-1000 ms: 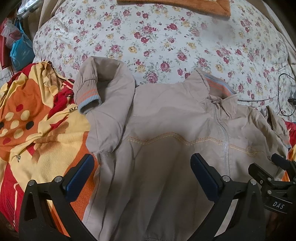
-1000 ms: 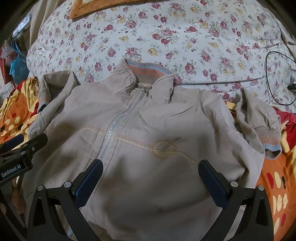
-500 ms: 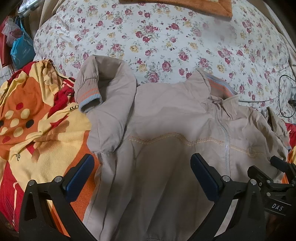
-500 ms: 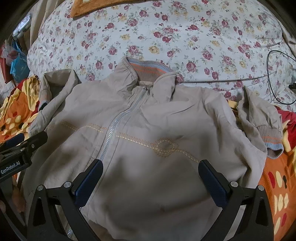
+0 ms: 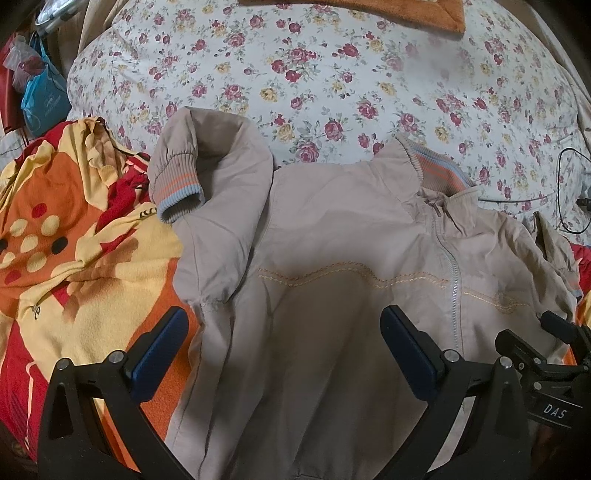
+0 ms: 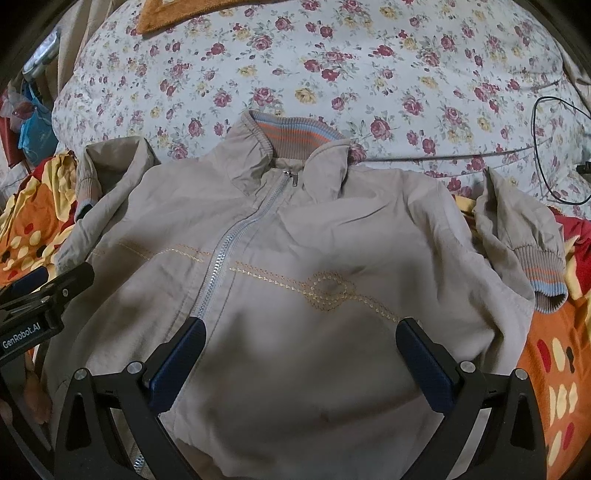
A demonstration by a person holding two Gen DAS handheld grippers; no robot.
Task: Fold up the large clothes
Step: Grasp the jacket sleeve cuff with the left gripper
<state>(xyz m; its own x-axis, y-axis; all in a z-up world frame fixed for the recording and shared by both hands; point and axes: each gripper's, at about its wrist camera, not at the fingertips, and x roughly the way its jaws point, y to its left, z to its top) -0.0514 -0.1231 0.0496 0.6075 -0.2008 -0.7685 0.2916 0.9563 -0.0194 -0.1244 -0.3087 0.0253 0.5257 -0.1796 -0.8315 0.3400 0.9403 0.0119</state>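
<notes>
A beige zip-up jacket lies front up on the bed, zipped, collar toward the far side; it also shows in the right wrist view. Its left sleeve is bent up, with the striped cuff near the shoulder. Its right sleeve is bent too, with the cuff at the right. My left gripper is open and empty above the jacket's left lower half. My right gripper is open and empty above the jacket's right lower half. Each gripper shows at the edge of the other's view.
The jacket rests on a floral bedsheet and an orange, yellow and red blanket, seen also at the right. A black cable lies at the far right. An orange cloth lies at the far edge. Bags hang at the left.
Both grippers have drifted slightly back toward the jacket's hem, so the jacket sits a little higher in both views. The jacket itself has not moved.
</notes>
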